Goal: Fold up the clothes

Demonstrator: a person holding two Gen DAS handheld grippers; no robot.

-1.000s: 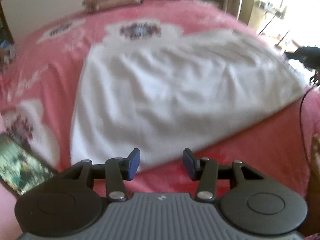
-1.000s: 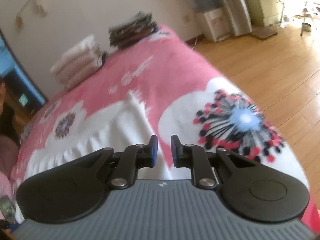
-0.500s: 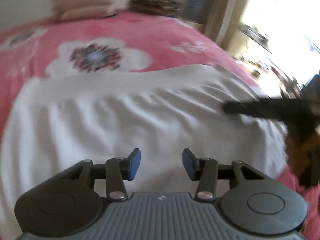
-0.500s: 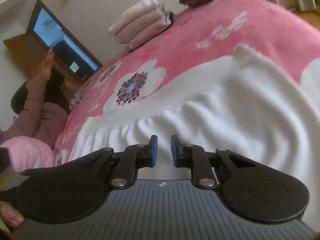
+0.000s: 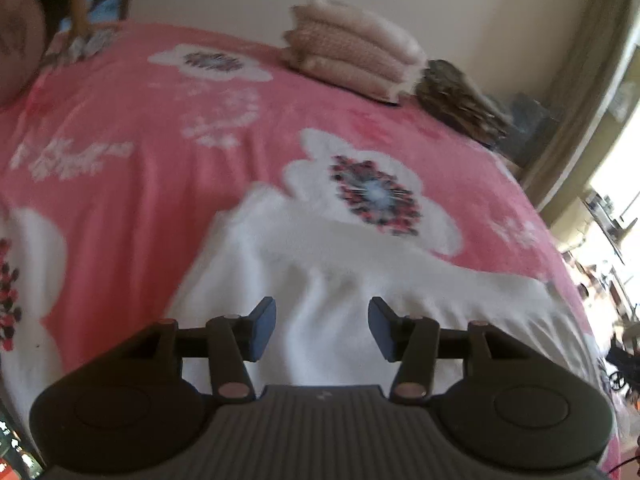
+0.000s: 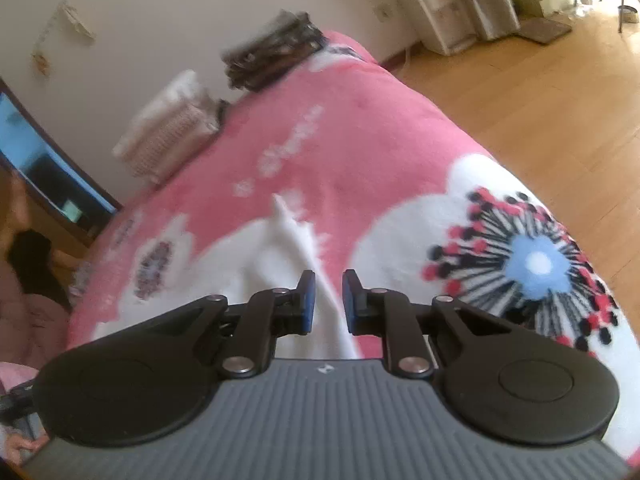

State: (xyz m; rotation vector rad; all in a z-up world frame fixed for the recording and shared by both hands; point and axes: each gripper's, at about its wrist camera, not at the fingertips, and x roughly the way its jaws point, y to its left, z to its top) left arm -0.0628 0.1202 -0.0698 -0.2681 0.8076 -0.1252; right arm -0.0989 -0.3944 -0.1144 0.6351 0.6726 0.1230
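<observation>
A white garment [image 5: 360,288] lies spread and rumpled on the pink flowered blanket [image 5: 160,128] covering the bed, well short of the stack of folded laundry [image 5: 352,60] by the far wall. The left gripper [image 5: 322,328] hangs over the cloth, its jaws having just been opening, about half apart with nothing between them. The right gripper [image 6: 328,300] hovers over the garment's edge [image 6: 296,240], jaws drawn close with a narrow gap, and they pinch nothing.

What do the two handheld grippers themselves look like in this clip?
Both match: the left gripper and right gripper have black linkage arms with silver rivets, blue pads on the fingertips, round black side housings and a ribbed grey body with a small white logo.
</observation>
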